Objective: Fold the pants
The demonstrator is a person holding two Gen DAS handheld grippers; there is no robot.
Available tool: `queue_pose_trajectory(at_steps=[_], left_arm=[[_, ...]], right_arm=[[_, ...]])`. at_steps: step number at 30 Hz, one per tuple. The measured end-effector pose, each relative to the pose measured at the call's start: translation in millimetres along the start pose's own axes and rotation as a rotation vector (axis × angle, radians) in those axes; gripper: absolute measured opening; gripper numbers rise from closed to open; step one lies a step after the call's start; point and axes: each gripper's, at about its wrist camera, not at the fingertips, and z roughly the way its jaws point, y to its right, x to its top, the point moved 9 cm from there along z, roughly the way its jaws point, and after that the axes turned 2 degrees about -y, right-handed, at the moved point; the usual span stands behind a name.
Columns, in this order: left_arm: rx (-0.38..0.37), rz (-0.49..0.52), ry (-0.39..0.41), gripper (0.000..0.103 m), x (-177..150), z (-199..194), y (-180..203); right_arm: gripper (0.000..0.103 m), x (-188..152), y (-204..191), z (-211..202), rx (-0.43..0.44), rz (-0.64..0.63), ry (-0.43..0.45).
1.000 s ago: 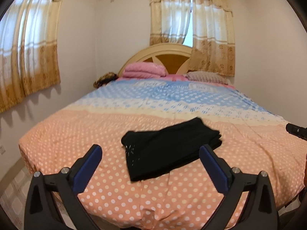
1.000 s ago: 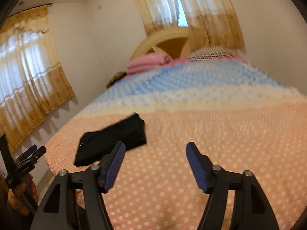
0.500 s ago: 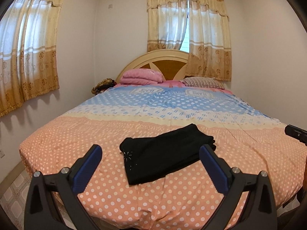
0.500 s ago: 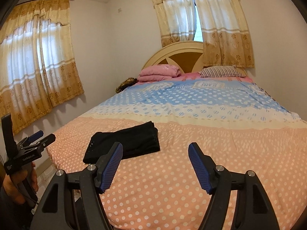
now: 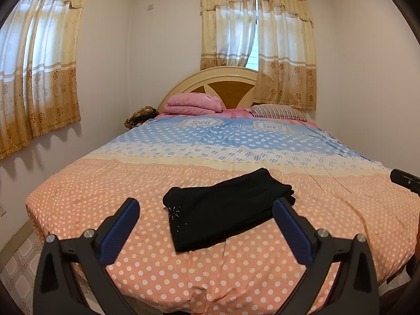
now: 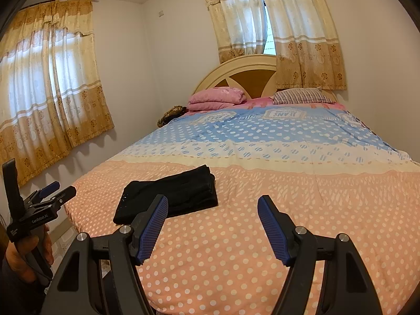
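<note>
The pants [image 5: 225, 210] lay folded on the bed [image 5: 78, 183], dead ahead of my left fingers [image 5: 207, 224], long axis running up-right. Right fingers [image 6: 212, 225] pointed past them; both pairs wide open, empty.

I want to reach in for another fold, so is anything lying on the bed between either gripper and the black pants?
Nothing visible. Only bare polka-dot bedspread lies between the open left gripper and the folded black pants, and likewise before the open right gripper. The pillows sit far back by the headboard.
</note>
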Motion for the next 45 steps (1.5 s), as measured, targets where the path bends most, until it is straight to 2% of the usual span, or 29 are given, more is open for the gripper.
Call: queue_pose_trajectory(at_steps=[19, 25, 31, 45], left_arm=[[0.004, 0.0, -0.003, 0.103, 2, -1, 0], [0.011, 0.006, 0.024, 0.103, 7, -5, 0], [0.014, 0.014, 0.009, 0.103, 6, -3, 2], [0.046, -0.043, -0.009, 0.103, 2, 5, -16]], right_arm=[[0.072, 2, 0, -2, -0.003, -0.01, 0.005], [0.072, 2, 0, -2, -0.007, -0.022, 0.009], [0.072, 1, -2, -2, -0.006, -0.035, 0.006], [0.072, -4, -5, 3, -0.005, -0.051, -0.012]])
